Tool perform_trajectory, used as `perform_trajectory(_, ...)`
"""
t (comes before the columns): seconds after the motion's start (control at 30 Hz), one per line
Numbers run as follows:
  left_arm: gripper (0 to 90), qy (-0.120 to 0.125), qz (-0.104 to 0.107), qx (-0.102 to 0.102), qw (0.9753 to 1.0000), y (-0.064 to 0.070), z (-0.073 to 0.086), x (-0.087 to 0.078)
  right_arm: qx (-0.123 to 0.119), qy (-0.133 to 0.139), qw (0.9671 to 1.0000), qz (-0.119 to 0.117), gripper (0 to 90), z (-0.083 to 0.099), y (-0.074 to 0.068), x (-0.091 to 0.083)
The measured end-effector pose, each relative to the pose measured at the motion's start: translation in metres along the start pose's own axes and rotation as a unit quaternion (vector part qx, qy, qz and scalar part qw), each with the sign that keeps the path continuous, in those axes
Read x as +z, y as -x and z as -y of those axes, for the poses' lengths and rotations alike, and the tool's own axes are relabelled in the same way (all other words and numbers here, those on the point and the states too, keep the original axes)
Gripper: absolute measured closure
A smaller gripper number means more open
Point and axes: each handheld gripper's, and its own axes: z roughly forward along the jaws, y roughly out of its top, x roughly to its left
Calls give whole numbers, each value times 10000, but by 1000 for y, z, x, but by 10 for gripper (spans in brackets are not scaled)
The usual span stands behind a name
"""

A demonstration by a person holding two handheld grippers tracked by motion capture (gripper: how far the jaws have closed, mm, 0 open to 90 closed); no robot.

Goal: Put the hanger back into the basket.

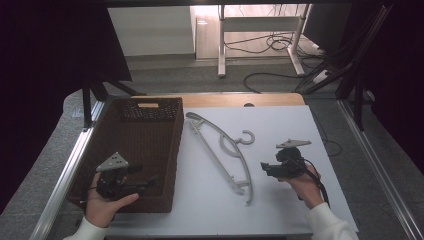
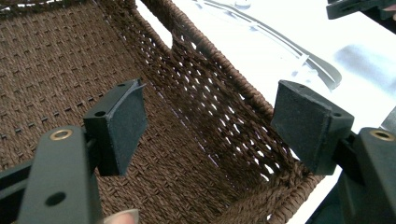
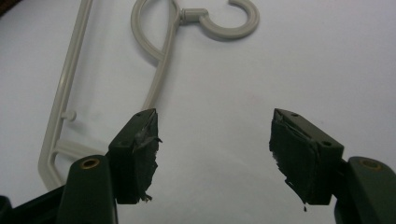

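Woven brown wicker makes up the basket (image 1: 145, 131) that stands on the left part of the white table (image 1: 280, 125), its long side running away from the person. Over its near end the left hand (image 1: 102, 207) holds the left gripper (image 1: 145, 182), which points to the right across the basket's inside; a grey three-cornered plate (image 1: 113, 162) sits on top of it. In the left gripper view its jaws stand spread wide with nothing between them, the basket's woven floor (image 2: 56, 65) and right wall (image 2: 210, 93) lying beyond the pads, and a strip of white table showing past the rim. Just right of the basket, on the bare table, lies a pale grey plastic clothes hanger (image 1: 225, 150), flat, stretched from the far left toward the near right, its hook (image 1: 246, 138) curling out to the right side. It touches neither the basket nor either tool. Farther right the right hand (image 1: 302, 185) holds the right gripper (image 1: 264, 167) low above the table, pointing left toward the hanger's near half and stopping short of it. In the right gripper view its jaws too are spread apart and hold nothing; their dark pads (image 3: 140, 154) look frayed at the edges, and the hanger (image 3: 159, 60) lies ahead on the white surface with its hook (image 3: 233, 21) at the top. Beyond the table, cables (image 1: 280, 45) trail across the floor.
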Motion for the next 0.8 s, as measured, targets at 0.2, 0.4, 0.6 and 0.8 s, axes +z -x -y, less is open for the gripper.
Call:
perform_trajectory(0.2, 258, 7, 17, -1, 10000, 0, 0, 0, -17, -143, 9999, -63, 365, -20, -3, 18)
perform_trajectory(0.4, 258, 37, 8, -27, 10000, -2, 1, -3, -127, -328, 9993, -134, 377, -35, -9, 38)
perform_trajectory(0.6, 258, 64, 3, -29, 10000, -3, -1, -4, -145, -454, 9986, -211, 398, -48, -12, 56)
perform_trajectory(0.8, 258, 70, 1, -48, 10000, -4, 0, -4, -184, -500, 9983, -245, 420, -60, -17, 67)
